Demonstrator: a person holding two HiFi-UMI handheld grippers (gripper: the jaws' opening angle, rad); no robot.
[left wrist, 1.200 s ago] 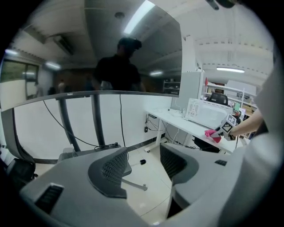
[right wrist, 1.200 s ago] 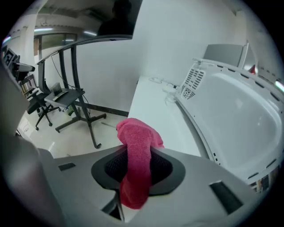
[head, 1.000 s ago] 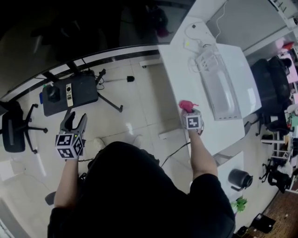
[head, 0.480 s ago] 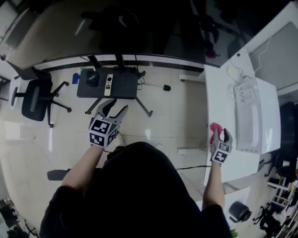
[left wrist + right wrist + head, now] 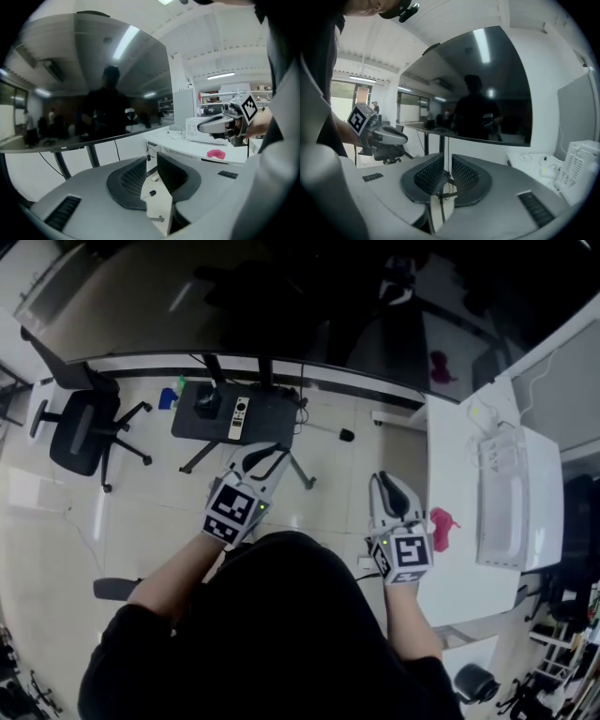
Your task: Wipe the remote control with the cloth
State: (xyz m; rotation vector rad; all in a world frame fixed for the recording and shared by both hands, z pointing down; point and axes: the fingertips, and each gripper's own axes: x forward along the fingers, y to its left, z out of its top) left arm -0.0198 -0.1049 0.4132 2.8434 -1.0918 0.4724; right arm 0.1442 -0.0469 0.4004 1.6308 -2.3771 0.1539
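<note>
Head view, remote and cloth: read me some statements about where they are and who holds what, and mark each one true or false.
1. The cloth lies on the white table. True.
2. The right gripper holds the cloth. False: its jaws have just been closing with nothing between them, and the cloth lies on the table beside it.
3. The remote lies on the dark stand. True.
4. The left gripper grips the remote. False: its jaws have also just been closing on nothing, and the remote lies on the stand beyond it.
</note>
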